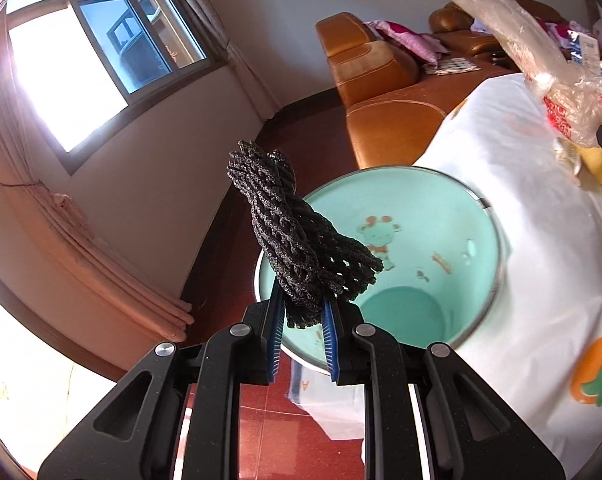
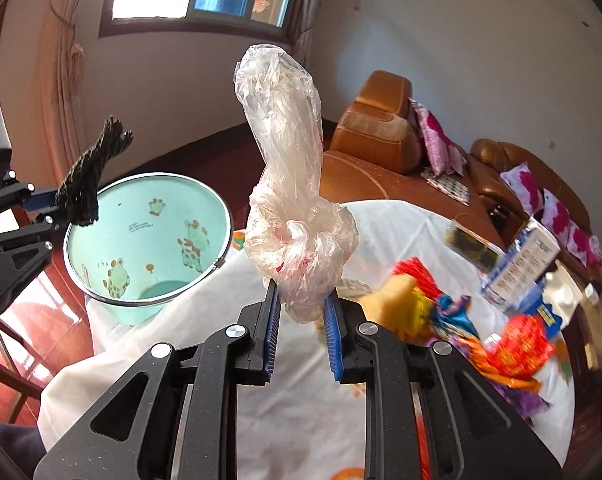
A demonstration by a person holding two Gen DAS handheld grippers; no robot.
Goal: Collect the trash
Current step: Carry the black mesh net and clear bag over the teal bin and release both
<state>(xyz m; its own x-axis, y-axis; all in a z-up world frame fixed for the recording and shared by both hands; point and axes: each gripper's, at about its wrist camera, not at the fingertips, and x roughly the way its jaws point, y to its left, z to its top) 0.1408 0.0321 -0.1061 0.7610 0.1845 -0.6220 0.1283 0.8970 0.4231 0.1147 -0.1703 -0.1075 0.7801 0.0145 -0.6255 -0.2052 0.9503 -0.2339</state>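
Now the left gripper (image 1: 303,312) clamps a black net (image 1: 297,236) over the near rim of the bin (image 1: 441,208). Right gripper (image 2: 301,312) pinches a clear bag (image 2: 289,184) above the surface (image 2: 301,420), bin far left.

Bin (image 2: 149,240) left of table (image 2: 301,400)

My left hand-held gripper (image 1: 303,312) showed matte black, speckled linkage arms with teardrop cut-outs, round silver pivot pins and ribbed blue pads (image 1: 328,330) lining its fingers. My right hand-held gripper (image 2: 301,312) looked the same: black arms, silver pins, ribbed blue pads (image 2: 329,332).
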